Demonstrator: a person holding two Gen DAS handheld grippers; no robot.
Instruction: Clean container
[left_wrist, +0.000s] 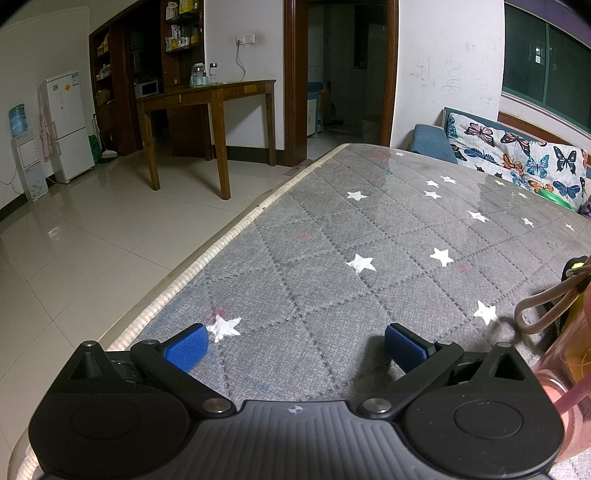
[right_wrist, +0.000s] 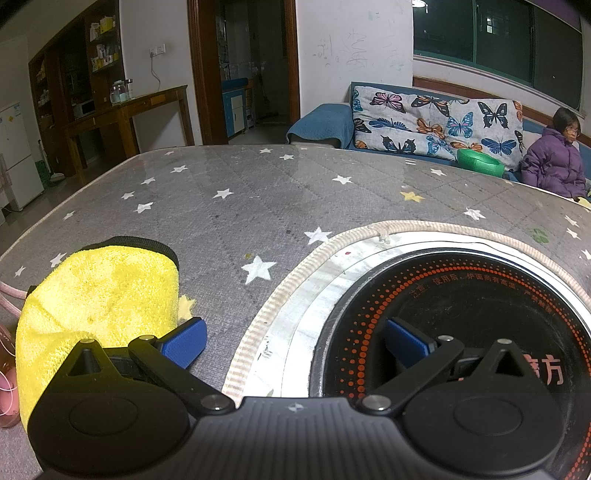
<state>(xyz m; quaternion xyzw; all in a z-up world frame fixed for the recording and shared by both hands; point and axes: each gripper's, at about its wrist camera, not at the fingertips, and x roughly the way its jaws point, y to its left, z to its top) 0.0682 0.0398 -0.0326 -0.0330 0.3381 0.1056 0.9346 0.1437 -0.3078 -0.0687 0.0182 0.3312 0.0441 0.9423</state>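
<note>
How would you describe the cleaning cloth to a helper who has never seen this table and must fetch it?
Find the grey star-printed table cover with the round black cooktop set into it. Left of the cooktop lies the yellow cloth: fluffy, black-edged, the only bright yellow thing there.

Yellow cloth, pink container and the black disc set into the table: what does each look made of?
Yellow cloth: fluffy microfibre or terry by its nap, with a black bound edge. Pink container: translucent plastic, probably, tinted and see-through, with a soft cord loop. Black disc: glossy glass-like cooktop with printed orange dots, ringed by dull metal. Table cover: quilted grey fabric under a clear shiny sheet.
</note>
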